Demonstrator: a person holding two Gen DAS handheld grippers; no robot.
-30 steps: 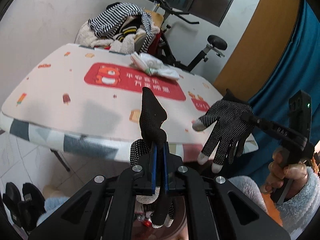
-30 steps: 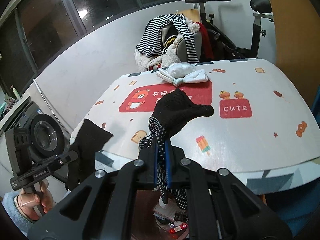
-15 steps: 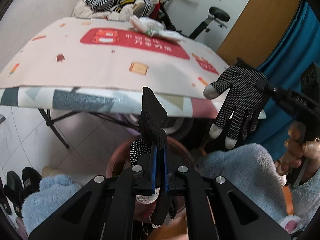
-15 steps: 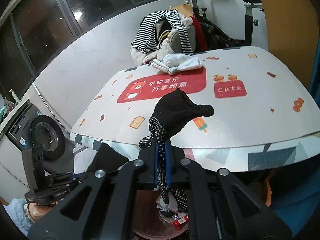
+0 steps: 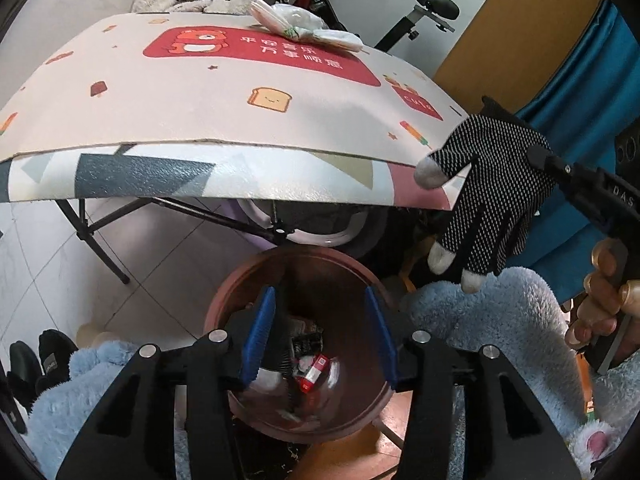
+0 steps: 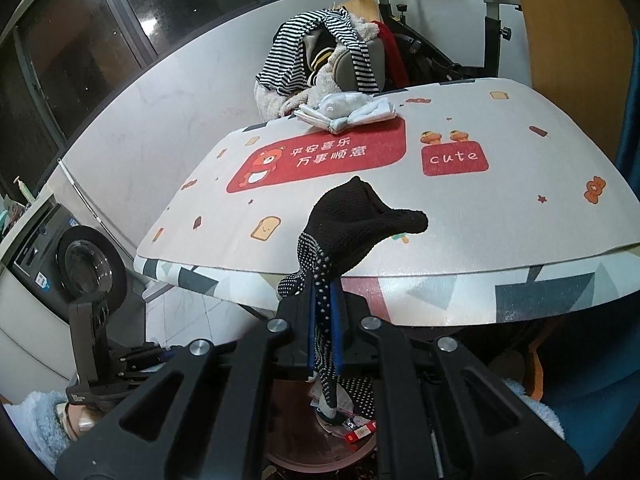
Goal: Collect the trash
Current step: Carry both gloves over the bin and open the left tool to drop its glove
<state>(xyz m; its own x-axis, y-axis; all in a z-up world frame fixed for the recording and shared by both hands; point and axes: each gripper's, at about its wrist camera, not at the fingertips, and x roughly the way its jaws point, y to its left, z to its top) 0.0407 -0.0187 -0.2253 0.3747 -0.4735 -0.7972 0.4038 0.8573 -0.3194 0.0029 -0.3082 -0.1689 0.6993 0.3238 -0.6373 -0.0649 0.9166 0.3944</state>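
Note:
My left gripper (image 5: 318, 334) is open and empty, right above the brown round trash bin (image 5: 240, 288) on the floor. The bin holds several scraps, among them a red packet (image 5: 314, 368). My right gripper (image 6: 324, 320) is shut on a black dotted glove (image 6: 352, 224). That glove hangs to the right in the left wrist view (image 5: 492, 196), just right of the bin. The bin shows below the glove in the right wrist view (image 6: 352, 456). White wrapped trash (image 6: 348, 110) lies at the table's far edge.
The patterned folding table (image 5: 200, 92) stands just beyond the bin, with its legs (image 5: 100, 240) beside it. Clothes are piled on a chair (image 6: 320, 52) behind the table, with an exercise bike (image 6: 492, 20) beyond. A washing machine (image 6: 80, 260) stands at left. Black shoes (image 5: 36, 356) lie on the floor.
My left gripper has opened and let go of its black glove, which is gone from its jaws. Both grippers have dropped lower towards the bin. The right gripper still holds its glove.

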